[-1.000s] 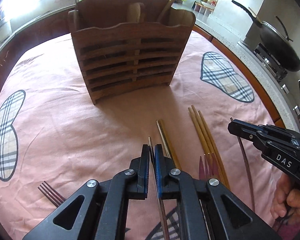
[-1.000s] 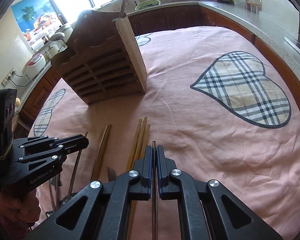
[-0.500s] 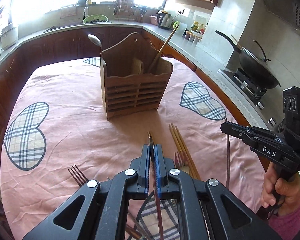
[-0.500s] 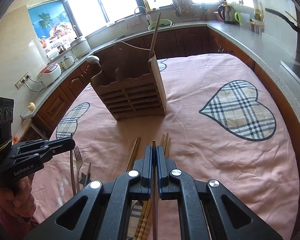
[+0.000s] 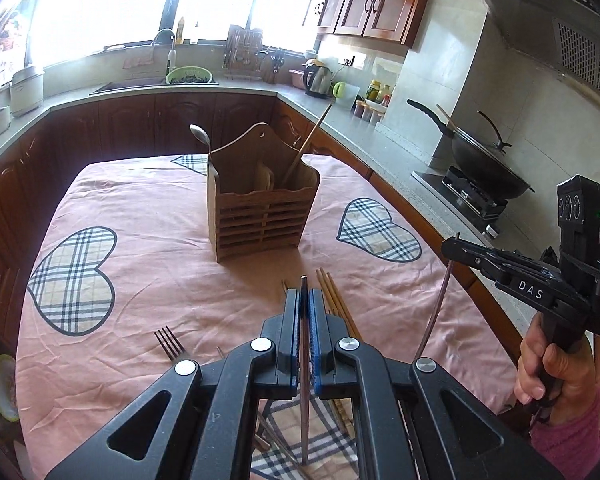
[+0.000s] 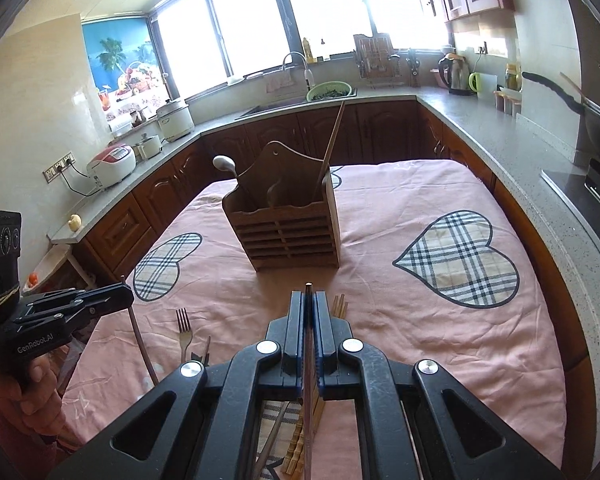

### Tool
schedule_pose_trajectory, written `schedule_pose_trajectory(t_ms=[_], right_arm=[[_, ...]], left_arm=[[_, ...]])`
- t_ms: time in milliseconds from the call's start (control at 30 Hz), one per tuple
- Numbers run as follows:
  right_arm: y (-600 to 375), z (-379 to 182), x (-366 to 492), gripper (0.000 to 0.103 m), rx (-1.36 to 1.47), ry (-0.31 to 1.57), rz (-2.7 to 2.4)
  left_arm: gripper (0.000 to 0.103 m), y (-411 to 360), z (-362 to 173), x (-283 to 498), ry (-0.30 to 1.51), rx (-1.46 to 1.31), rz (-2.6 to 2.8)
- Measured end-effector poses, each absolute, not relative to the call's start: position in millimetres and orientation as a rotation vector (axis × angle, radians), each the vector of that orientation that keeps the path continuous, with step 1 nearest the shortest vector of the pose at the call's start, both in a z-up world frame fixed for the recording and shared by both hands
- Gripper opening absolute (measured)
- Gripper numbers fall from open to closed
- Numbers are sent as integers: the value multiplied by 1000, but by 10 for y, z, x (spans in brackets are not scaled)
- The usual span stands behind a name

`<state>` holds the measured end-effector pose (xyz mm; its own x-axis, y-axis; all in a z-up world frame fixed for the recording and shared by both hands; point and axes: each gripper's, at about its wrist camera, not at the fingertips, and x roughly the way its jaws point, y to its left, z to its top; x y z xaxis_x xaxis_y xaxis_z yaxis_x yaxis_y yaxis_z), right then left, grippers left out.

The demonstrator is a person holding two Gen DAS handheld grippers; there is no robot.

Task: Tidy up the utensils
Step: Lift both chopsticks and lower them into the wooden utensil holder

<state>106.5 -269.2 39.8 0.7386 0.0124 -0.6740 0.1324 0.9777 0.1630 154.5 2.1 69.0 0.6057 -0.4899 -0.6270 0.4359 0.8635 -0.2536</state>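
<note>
A slatted wooden utensil holder (image 5: 260, 224) (image 6: 292, 240) stands upright mid-table with a metal spoon (image 5: 199, 133) and a long wooden stick (image 5: 308, 140) in it. My left gripper (image 5: 304, 300) is shut on a thin dark chopstick (image 5: 304, 400), lifted above the cloth in front of the holder. My right gripper (image 6: 310, 300) is shut on a similar thin chopstick (image 6: 307, 400). In each view the other gripper (image 5: 450, 246) (image 6: 126, 292) shows at the side, with its stick (image 5: 436, 312) (image 6: 140, 340) hanging below the tips. Wooden chopsticks (image 5: 334, 300) (image 6: 340, 306) and a fork (image 5: 170, 342) (image 6: 184, 326) lie on the cloth.
The table wears a pink cloth (image 5: 160, 264) with plaid hearts. More utensils lie under the grippers near the front edge. A wok (image 5: 484, 168) sits on the stove to the right. Counters with a kettle (image 6: 456, 74) and rice cookers (image 6: 114, 164) ring the table.
Both grippers have risen and drawn back from the cloth, each carrying its chopstick. The holder now looks smaller and farther away, and more of the kitchen shows.
</note>
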Motion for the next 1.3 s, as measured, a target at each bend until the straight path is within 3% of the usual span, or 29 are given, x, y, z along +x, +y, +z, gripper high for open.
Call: schedule_pose_trajectory(t_ms=[733, 1300], right_arm=[[-2681, 832, 1061, 4, 182, 598, -90], [-2906, 1340, 1865, 4, 207, 418, -105]], left_arm=[[3, 255, 953, 1508, 608, -126, -496], [3, 257, 1369, 2181, 394, -189, -436]])
